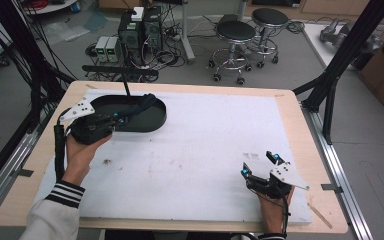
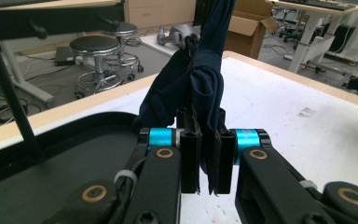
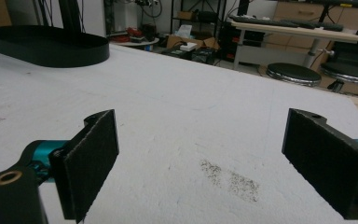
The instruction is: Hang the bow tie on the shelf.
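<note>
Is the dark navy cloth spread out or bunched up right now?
Bunched up. The dark navy cloth hangs in folds, pinched between the shut jaws of the left gripper, beside the black oval tray.

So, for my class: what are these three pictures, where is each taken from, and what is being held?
No robot here: a person holds a two-jaw tool in each hand. The high view looks down on a wooden table covered with a white mat. The other two pictures come from cameras riding on each tool, looking along its black jaws. The left hand-held gripper is shut on a dark blue cloth, held beside a black oval tray at the mat's far left. The right hand-held gripper is near the mat's front right edge, jaws wide apart, holding nothing; there is a dark smudge on the mat before it.
</note>
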The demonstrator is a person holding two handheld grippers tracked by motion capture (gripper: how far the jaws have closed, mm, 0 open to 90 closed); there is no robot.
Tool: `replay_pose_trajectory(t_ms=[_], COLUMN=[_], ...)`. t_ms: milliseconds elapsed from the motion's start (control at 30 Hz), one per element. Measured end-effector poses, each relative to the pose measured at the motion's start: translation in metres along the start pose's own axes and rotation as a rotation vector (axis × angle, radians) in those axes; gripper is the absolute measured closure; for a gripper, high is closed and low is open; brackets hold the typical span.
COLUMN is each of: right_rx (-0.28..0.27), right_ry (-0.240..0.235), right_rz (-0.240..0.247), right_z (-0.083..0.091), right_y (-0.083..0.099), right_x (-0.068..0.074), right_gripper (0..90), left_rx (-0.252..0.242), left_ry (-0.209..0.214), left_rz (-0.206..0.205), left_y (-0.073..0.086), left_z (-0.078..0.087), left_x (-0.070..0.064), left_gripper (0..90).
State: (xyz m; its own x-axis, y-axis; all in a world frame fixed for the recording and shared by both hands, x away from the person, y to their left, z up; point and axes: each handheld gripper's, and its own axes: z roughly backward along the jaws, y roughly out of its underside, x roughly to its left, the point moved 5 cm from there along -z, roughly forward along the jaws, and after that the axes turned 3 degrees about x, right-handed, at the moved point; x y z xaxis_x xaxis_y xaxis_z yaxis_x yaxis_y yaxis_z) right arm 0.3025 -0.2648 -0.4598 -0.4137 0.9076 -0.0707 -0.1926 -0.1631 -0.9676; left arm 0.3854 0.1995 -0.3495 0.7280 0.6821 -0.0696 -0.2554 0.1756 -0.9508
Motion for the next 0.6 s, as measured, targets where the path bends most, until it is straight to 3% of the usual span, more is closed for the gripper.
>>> replay_pose_trajectory(t_ms=[600], right_rx=[-0.001], right_ry=[-0.005], right_rz=[-0.005], right_z=[0.0], right_y=[0.0], right_x=[0.0], right_gripper=[9.8], left_rx=[0.027], left_ry=[-0.003], left_rz=[-0.019], left_y=[-0.033], left_z=[-0.032], left_x=[0.013], left_gripper=[84.7])
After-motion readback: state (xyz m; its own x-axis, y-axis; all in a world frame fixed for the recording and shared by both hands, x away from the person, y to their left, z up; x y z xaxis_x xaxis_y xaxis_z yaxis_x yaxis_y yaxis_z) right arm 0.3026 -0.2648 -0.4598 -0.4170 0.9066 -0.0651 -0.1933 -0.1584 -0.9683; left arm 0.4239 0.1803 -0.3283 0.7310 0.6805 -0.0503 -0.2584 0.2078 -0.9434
